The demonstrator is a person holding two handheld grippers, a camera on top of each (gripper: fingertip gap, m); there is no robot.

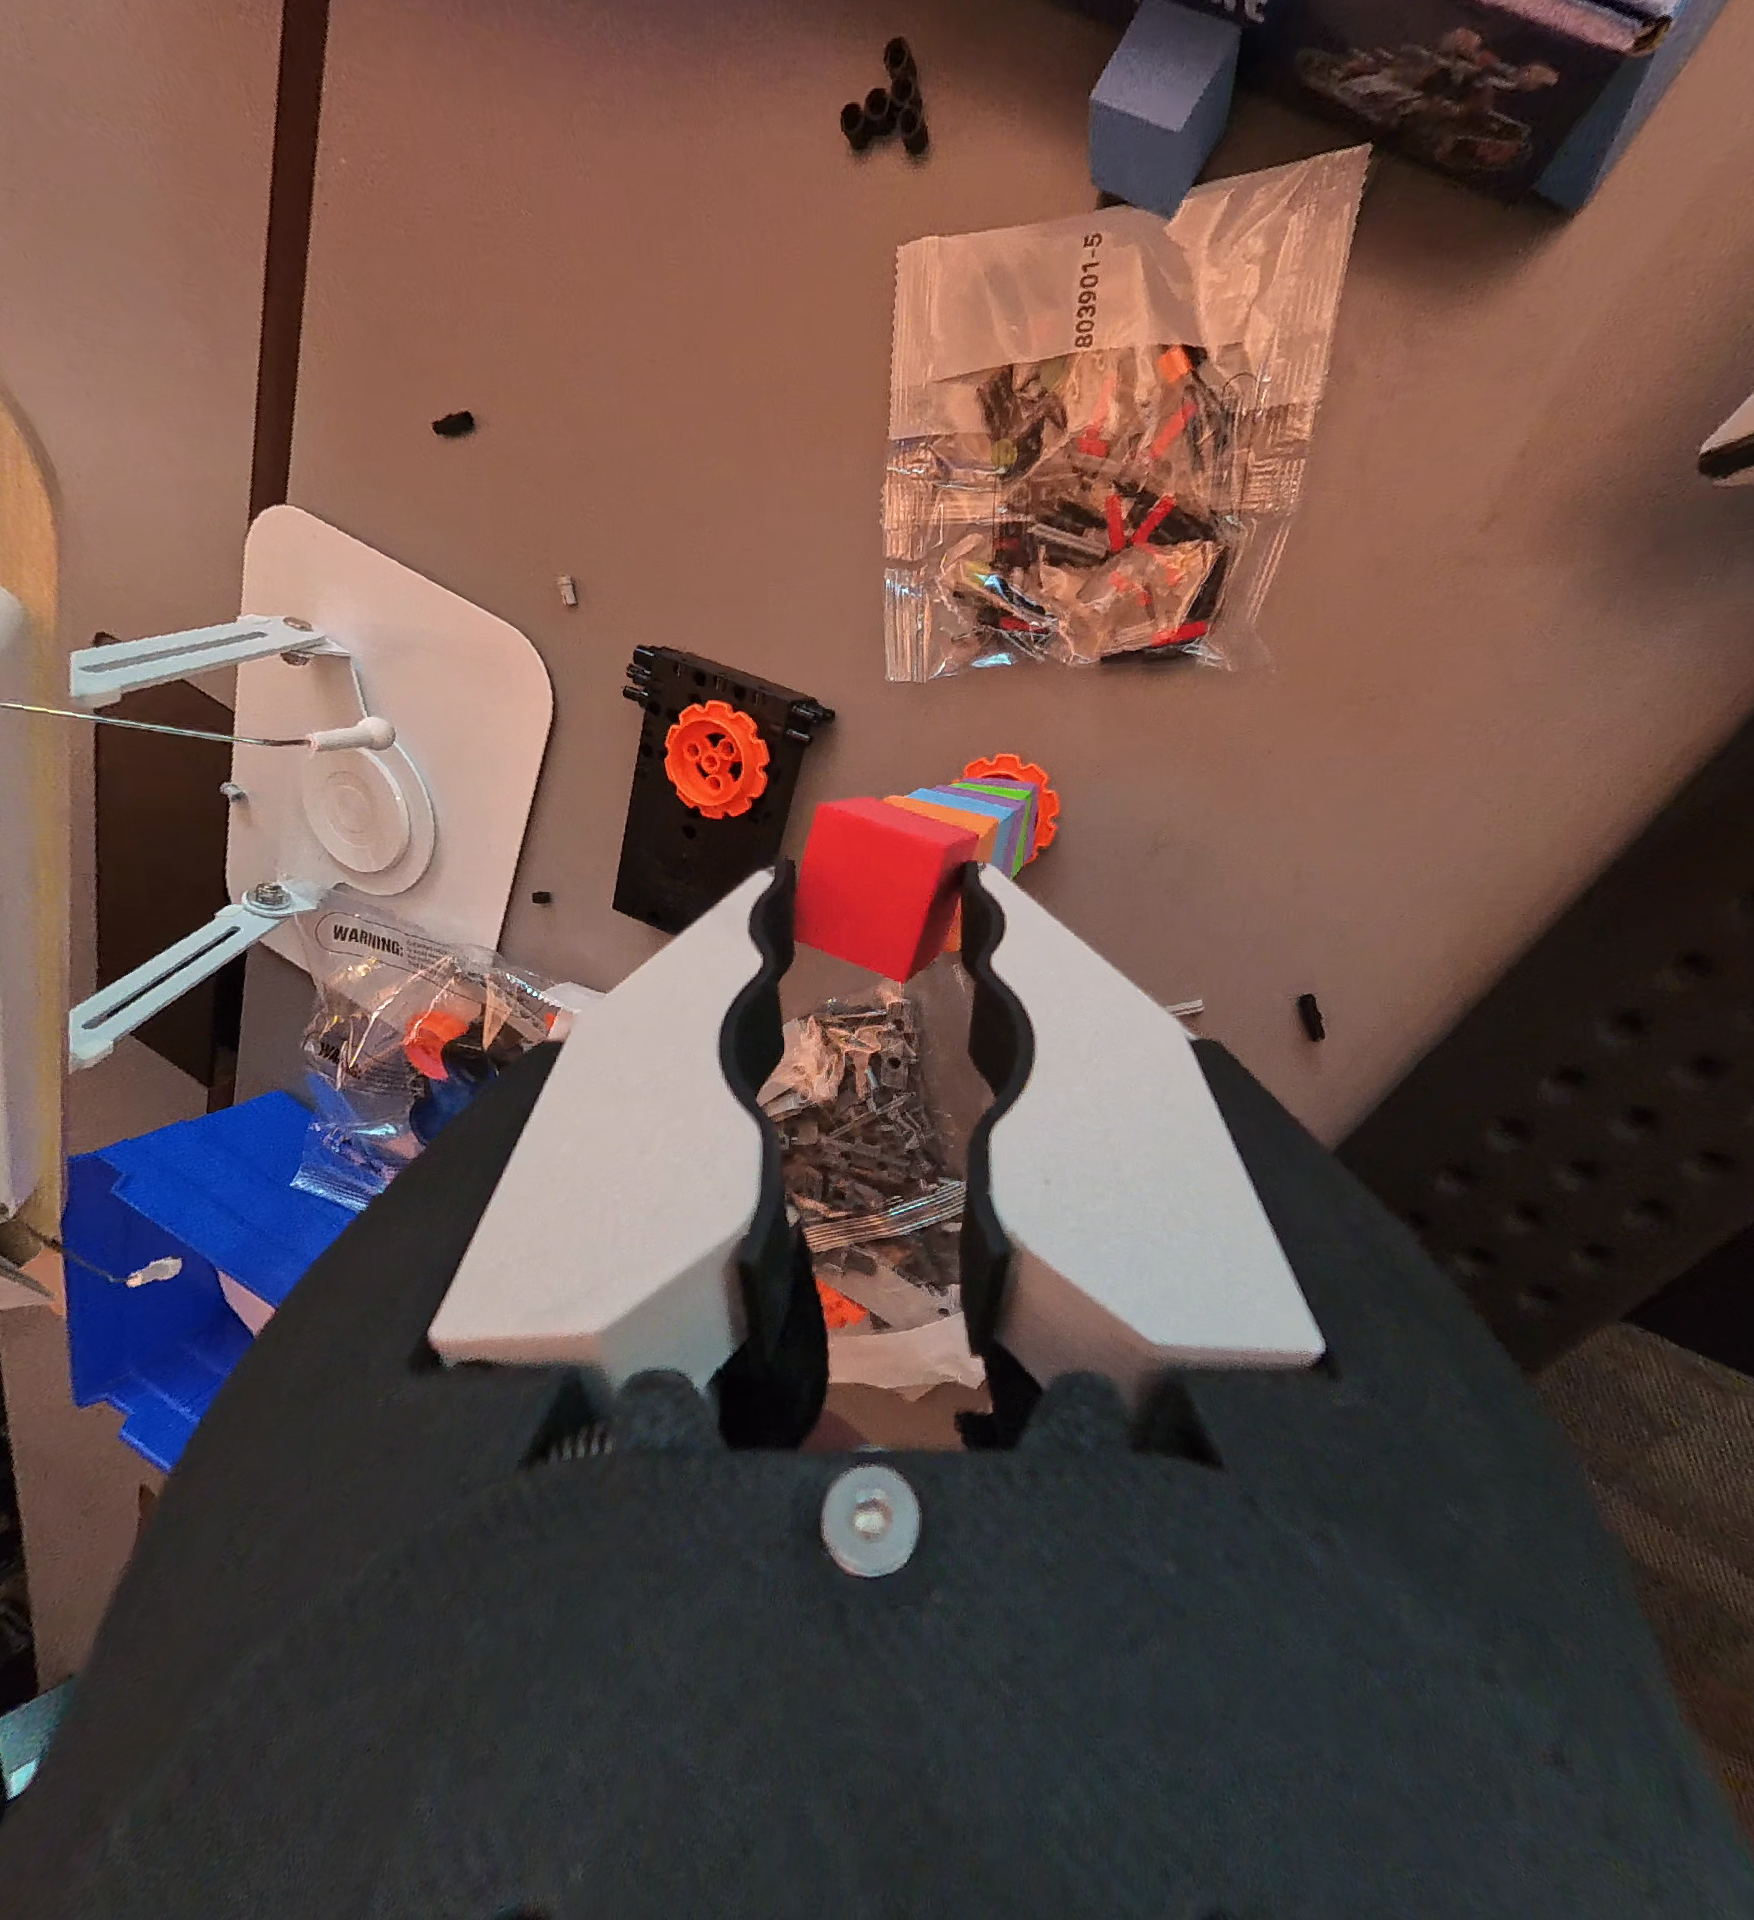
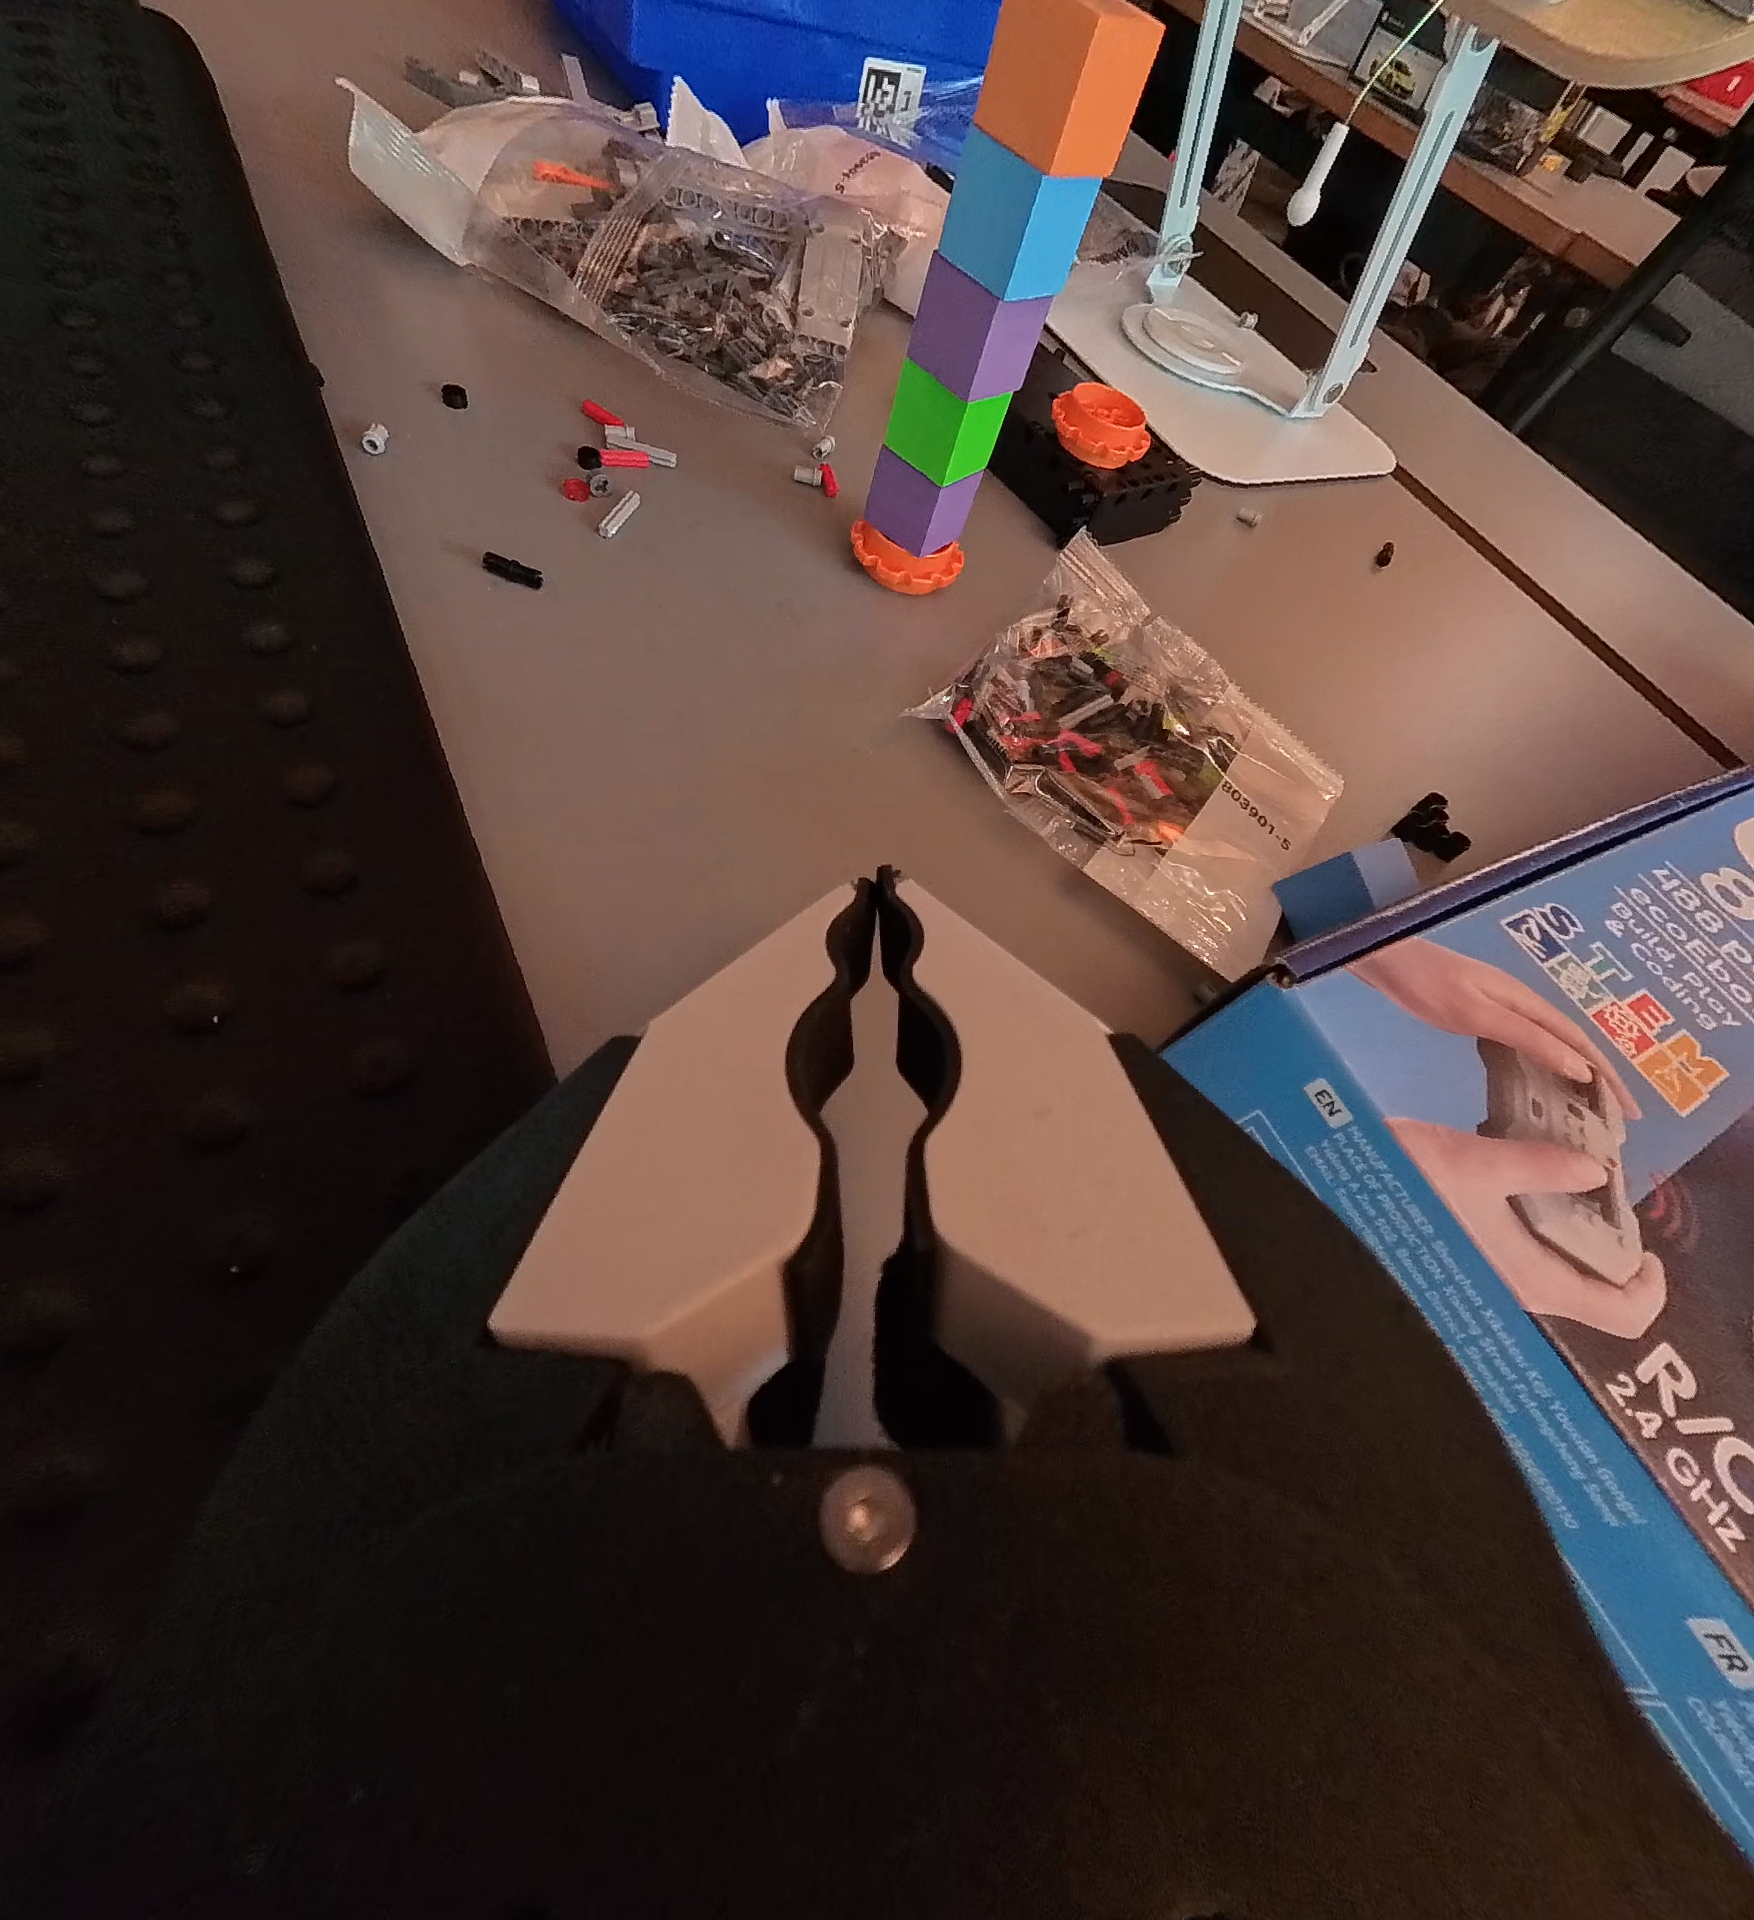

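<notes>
Right now, left gripper point(image 1: 878, 894) clamped on red cube point(image 1: 878, 894), tips pinching its two sides, cube sitting above a stack of cubes point(image 1: 977, 816) seen end-on from the top; touching or just clear of the orange cube, cannot tell. Orange gear point(image 1: 1018, 795) peeking out under the stack at 1 o'clock. Under the jaws, bag of grey parts point(image 1: 868, 1132). At 10 o'clock, black plate point(image 1: 712, 821) w/ an orange wheel point(image 1: 715, 761), close beside the stack. Further at 1 o'clock, clear bag of mixed parts point(image 1: 1091, 499); bare tabletop point(image 1: 644, 364) betw. them & beyond at 12. White stand point(image 1: 385, 727) at 9 o'clock near table edge; blue tray point(image 1: 198, 1247) at 8.

Right gripper point(image 2: 878, 883) pinched together at the tips, nothing betw. them, low over table near its front edge. Printed blue box point(image 2: 1538, 1164) hard by at 3 o'clock, black mat point(image 2: 146, 727) at 9. Open table straight ahead at 12. Same mixed-parts bag point(image 2: 1112, 748) at 1 o'clock. Beyond, stack point(image 2: 966, 395) upright on gear point(image 2: 906, 561): purple, green, purple, lt blue, orange up to frame top. Loose small pins point(image 2: 613, 468) at 11, grey-parts bag point(image 2: 686, 260) further back.
</notes>
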